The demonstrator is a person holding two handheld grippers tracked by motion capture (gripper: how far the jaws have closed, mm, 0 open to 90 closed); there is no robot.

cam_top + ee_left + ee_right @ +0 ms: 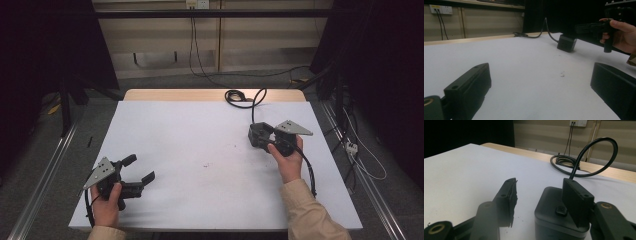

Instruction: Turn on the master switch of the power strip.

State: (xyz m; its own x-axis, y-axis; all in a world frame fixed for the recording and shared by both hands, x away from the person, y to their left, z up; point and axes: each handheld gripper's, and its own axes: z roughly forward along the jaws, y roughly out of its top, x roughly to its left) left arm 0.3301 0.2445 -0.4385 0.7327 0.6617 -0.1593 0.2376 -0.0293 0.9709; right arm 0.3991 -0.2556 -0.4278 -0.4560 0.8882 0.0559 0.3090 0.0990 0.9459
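A small black box point(254, 139) with a black cable point(240, 97) stands on the white table point(190, 125) at the right. My right gripper point(264, 131), held in a hand, is right at it. In the right gripper view the box point(549, 205) sits partly behind the right-hand jaw, and the other jaw stands clear of it with white table showing between them, so the gripper point(540, 182) is open. My left gripper point(141, 168) rests low at the table's front left, jaws wide apart and empty point(540, 72). From the left gripper view the box point(566, 43) lies farther off.
The cable coils point(564, 161) on the wooden strip at the table's far edge. A few dark specks point(206, 164) mark the middle of the white surface. Metal rails run along both sides of the table, and loose wires lie on the floor at the right.
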